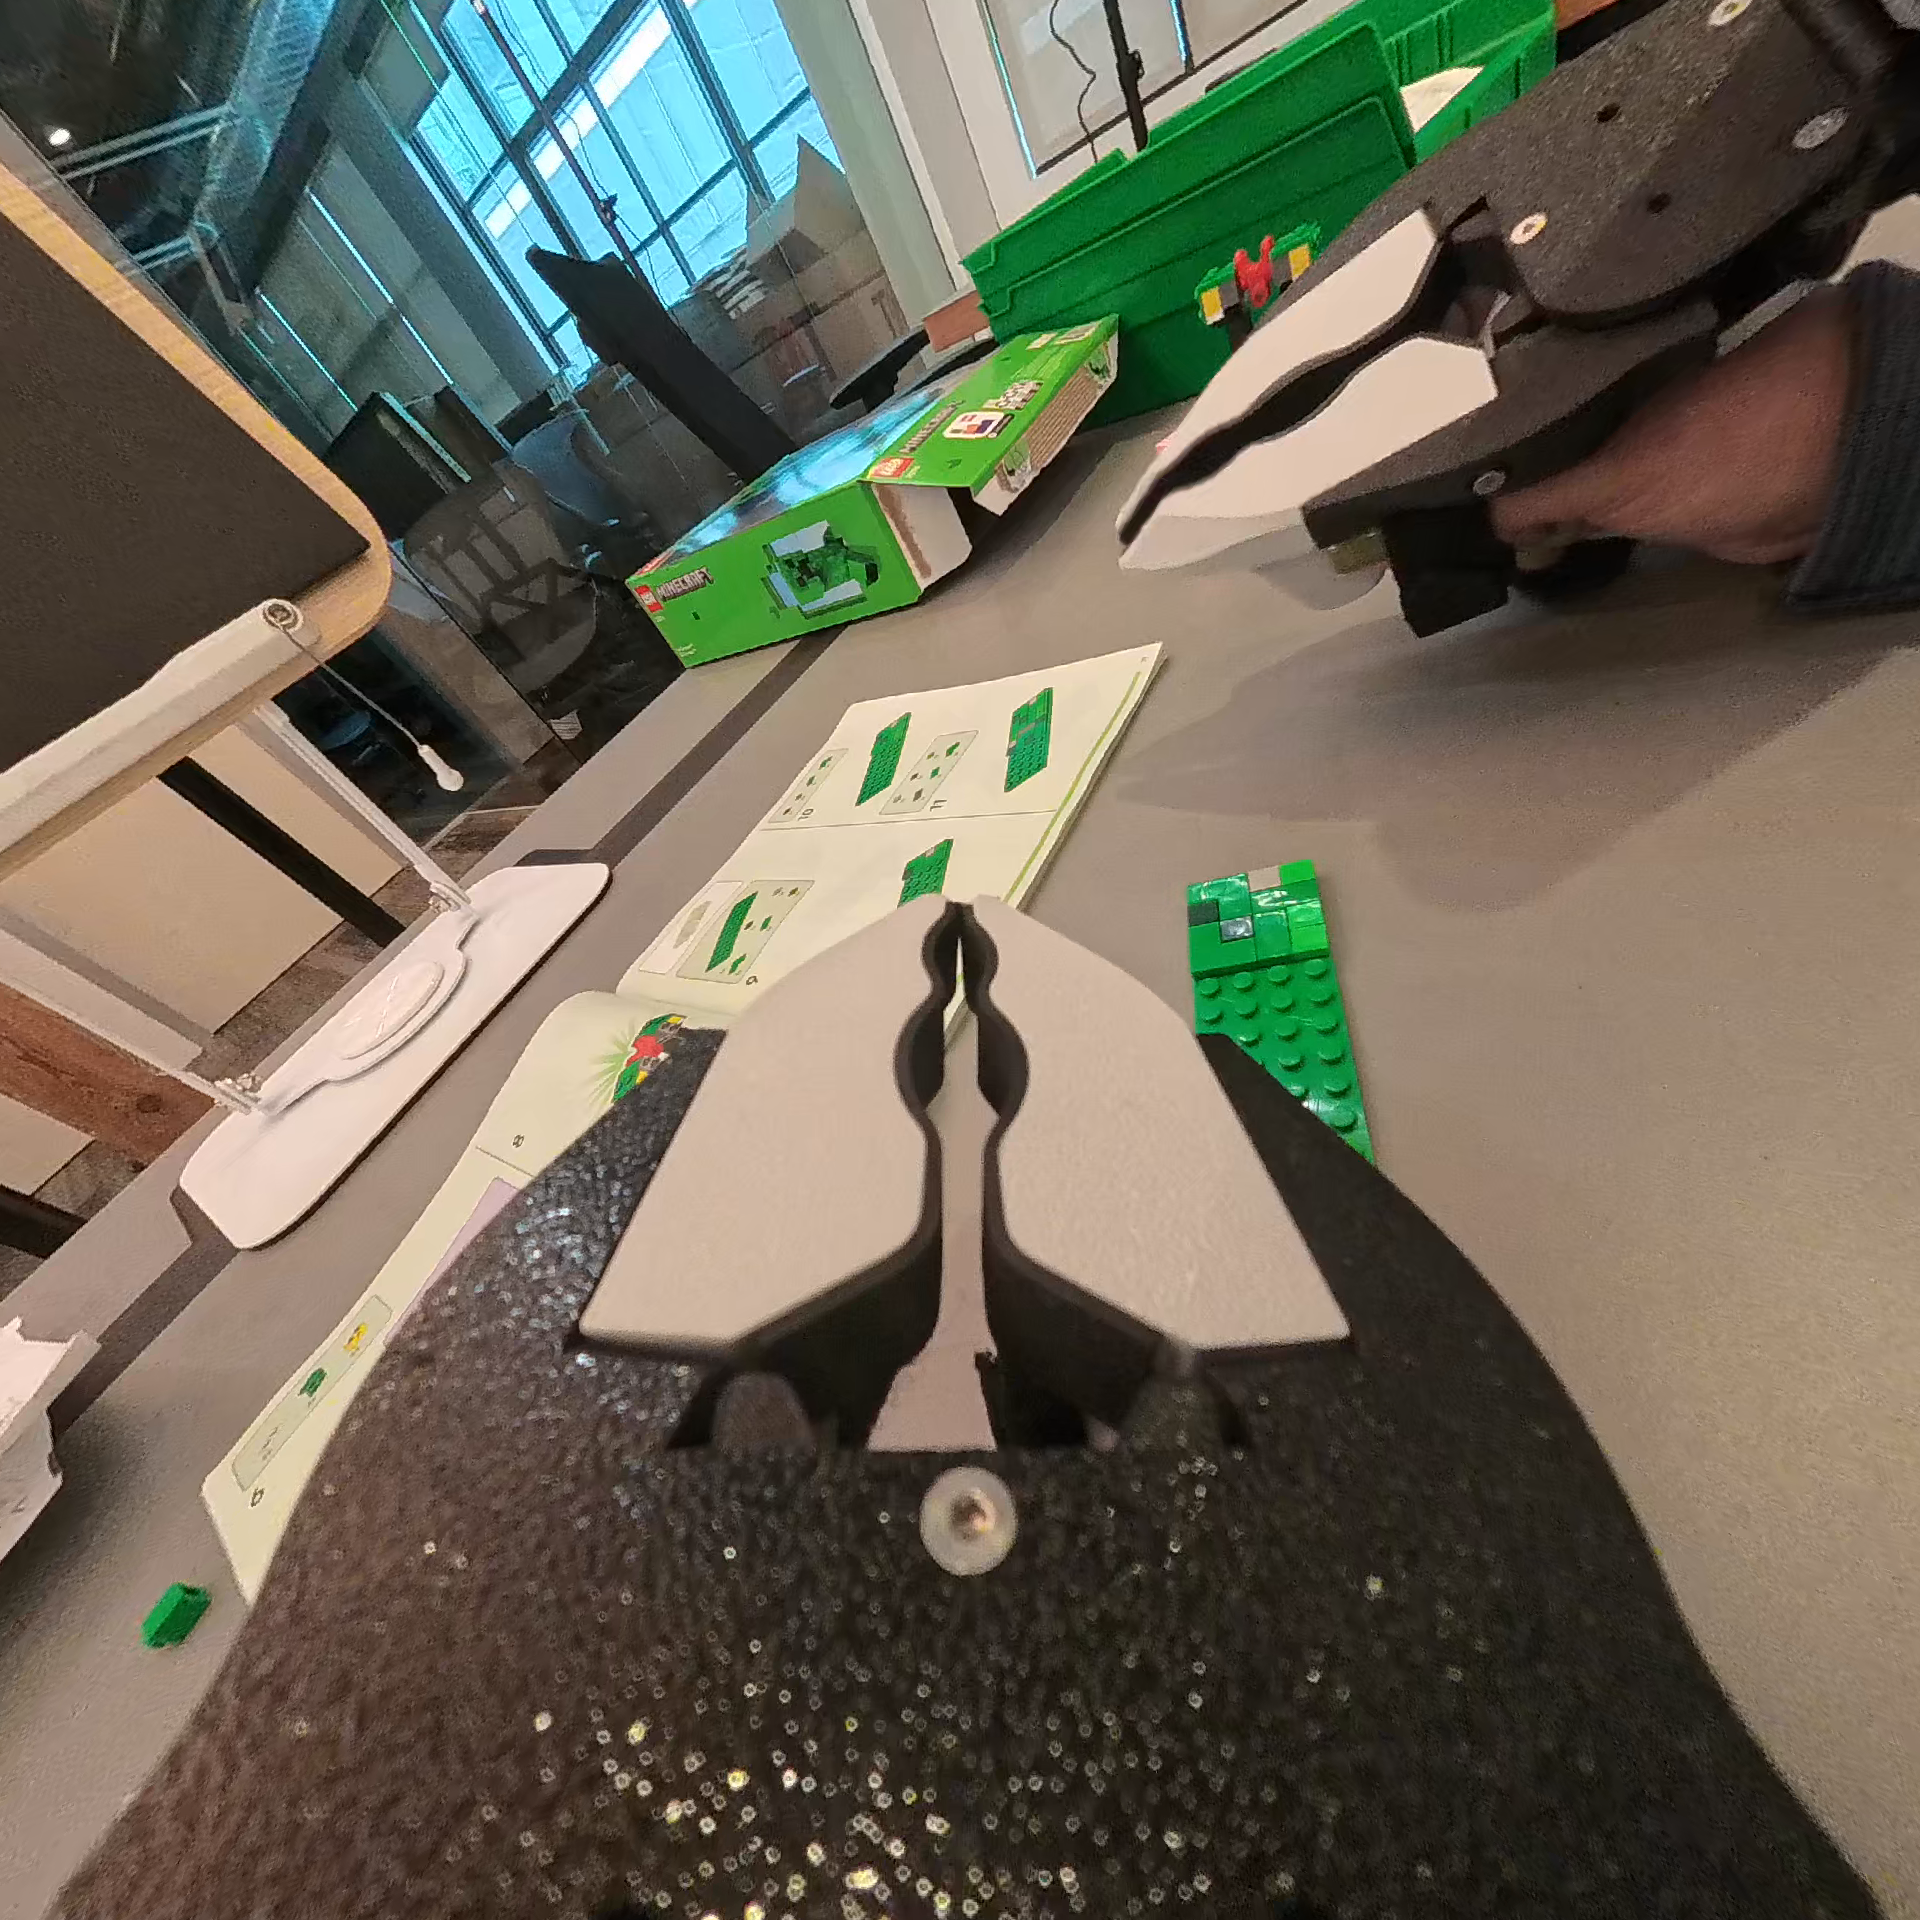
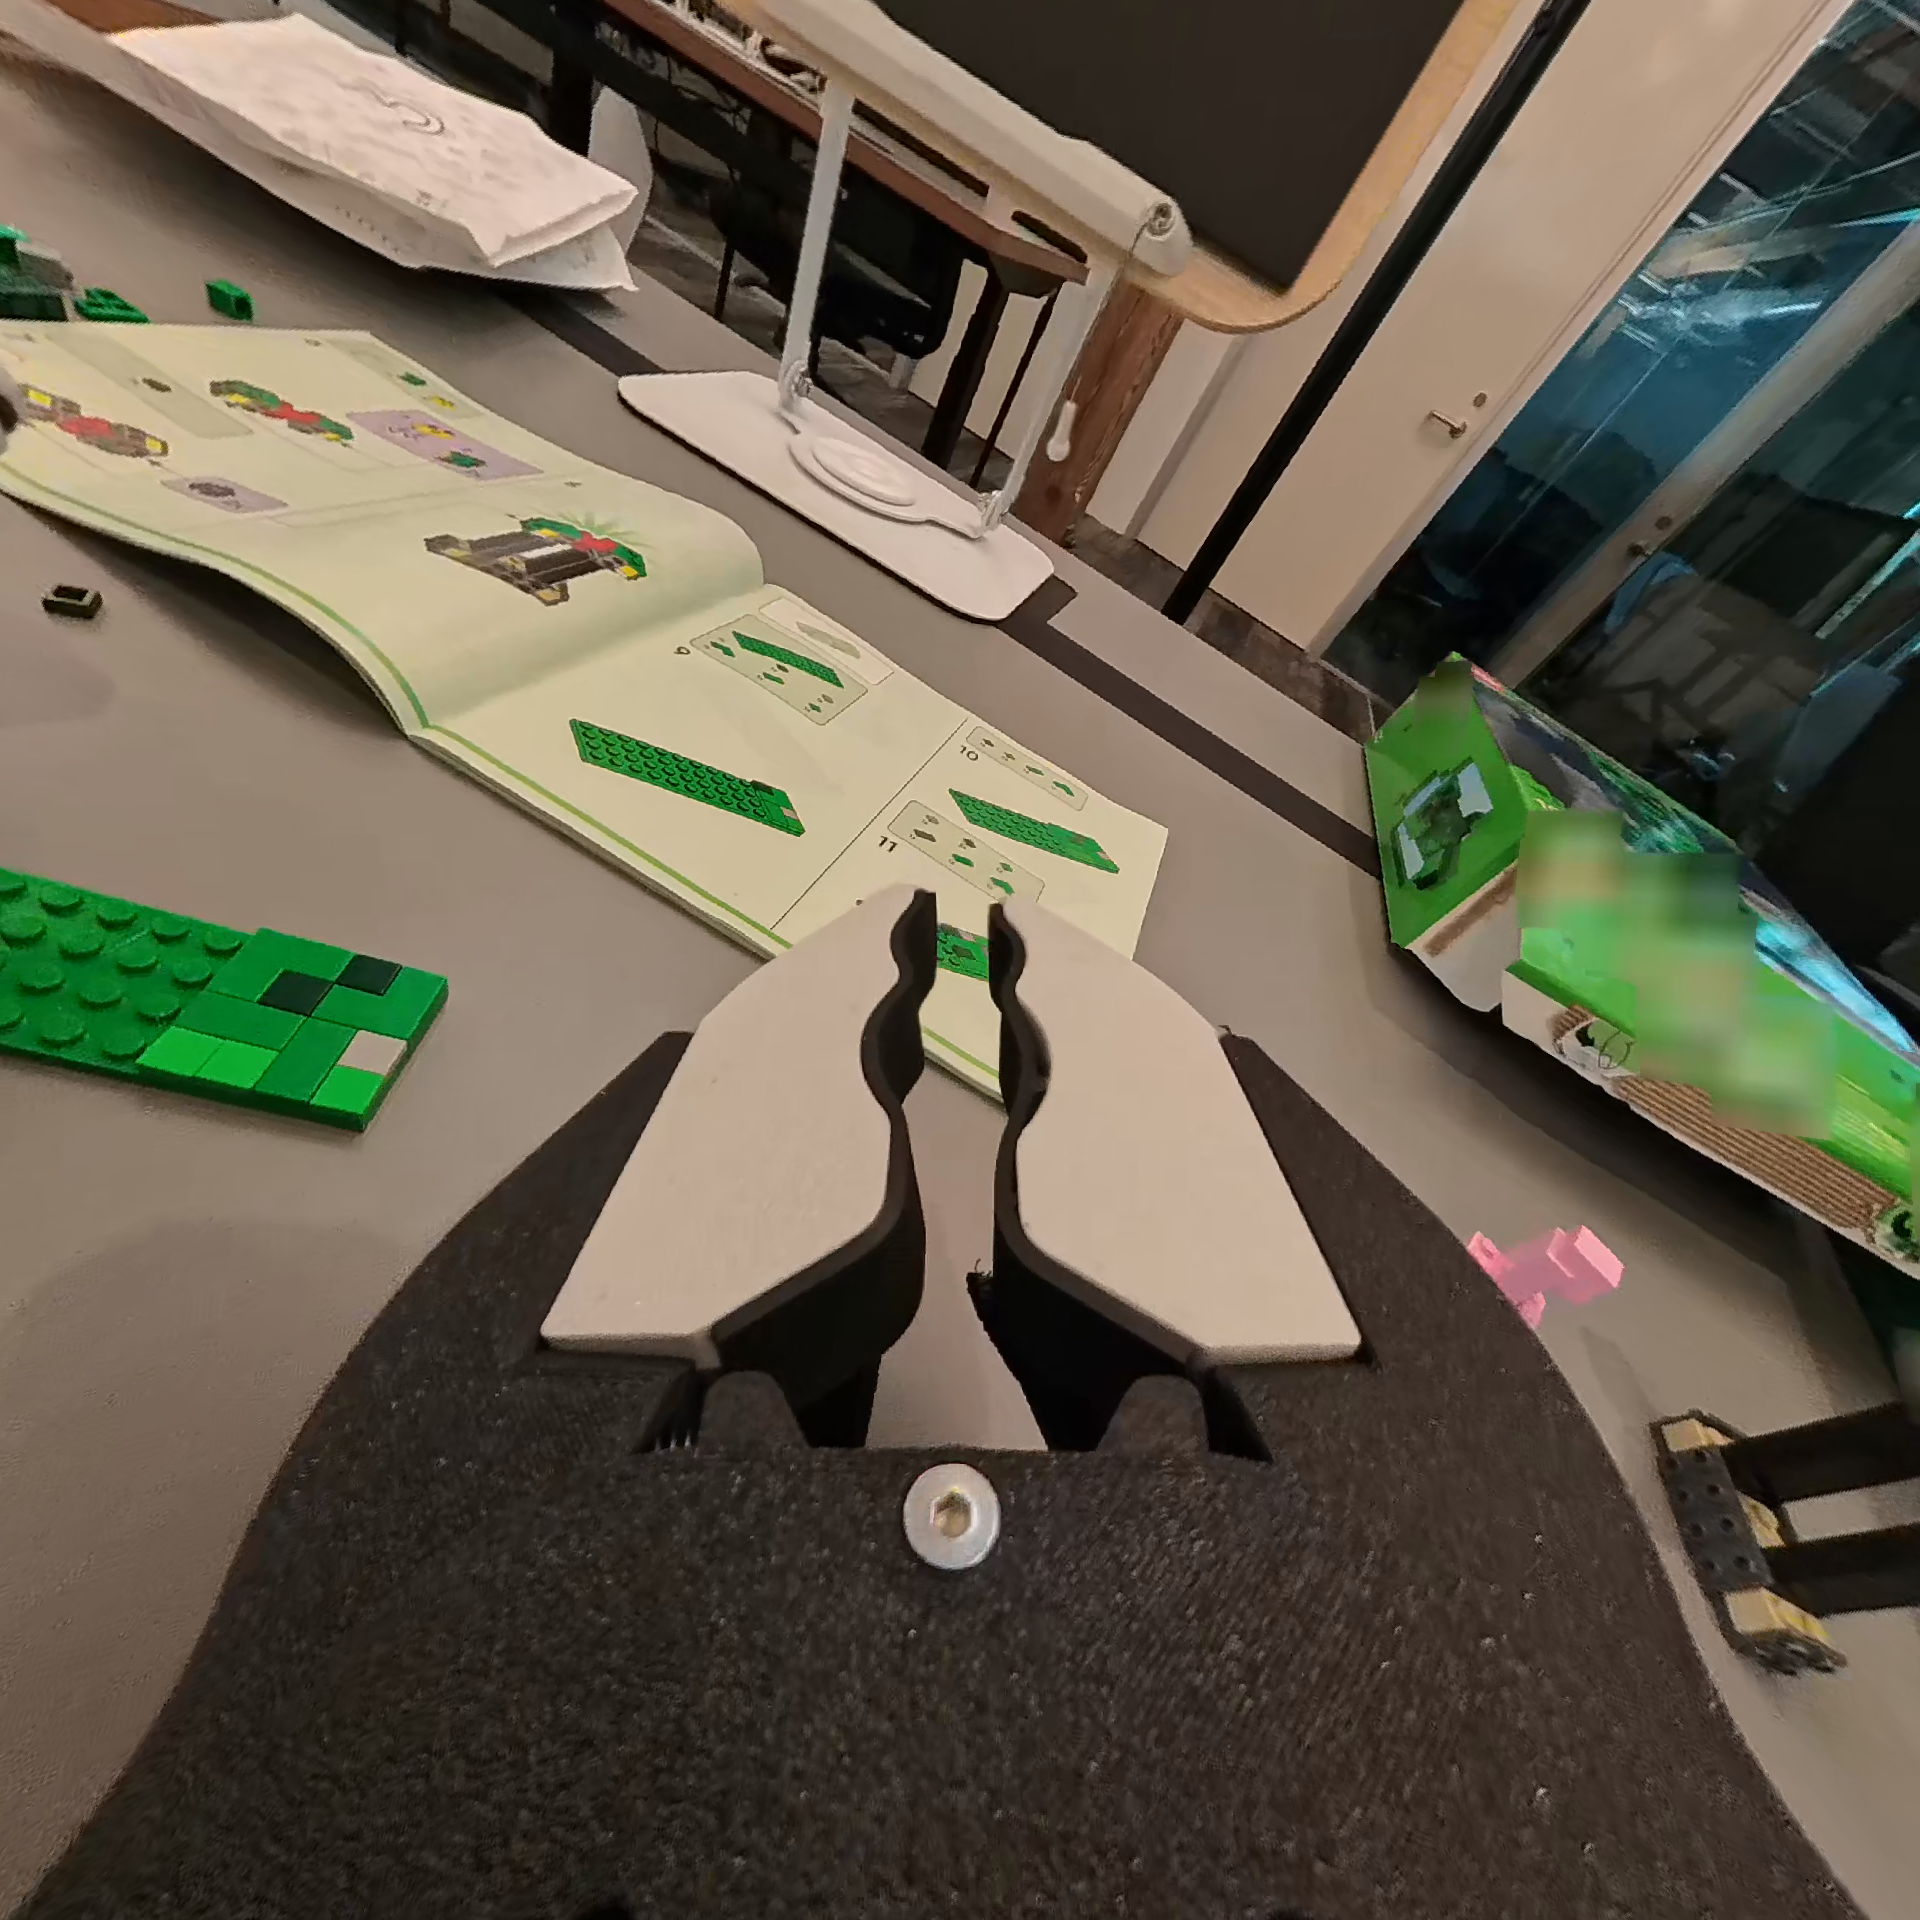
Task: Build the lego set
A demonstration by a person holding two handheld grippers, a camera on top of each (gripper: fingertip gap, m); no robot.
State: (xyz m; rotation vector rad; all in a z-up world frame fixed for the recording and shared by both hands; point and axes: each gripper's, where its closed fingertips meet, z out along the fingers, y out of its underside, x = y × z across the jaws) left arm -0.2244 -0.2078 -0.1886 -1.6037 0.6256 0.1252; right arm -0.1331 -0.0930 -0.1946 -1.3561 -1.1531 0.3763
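Just right of left claw (image 1: 961, 914) — green plate (image 1: 1273, 997)

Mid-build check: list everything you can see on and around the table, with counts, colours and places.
Baseplate: one, green, flat tiles at one end, on the table beside the booklet.
Instruction booklet: one, pale green, open, mid-table.
Set box: one, green, opened, far edge.
Bins: green, behind the box.
Loose bricks: several green, beyond the booklet; one near the left gripper.
Small black piece: one, beside the booklet.
Pink figure: one, near the box.
Lamp base: white.
Paper bag: white.
Left gripper: jaws shut, empty.
Right gripper: jaws slightly apart, empty.
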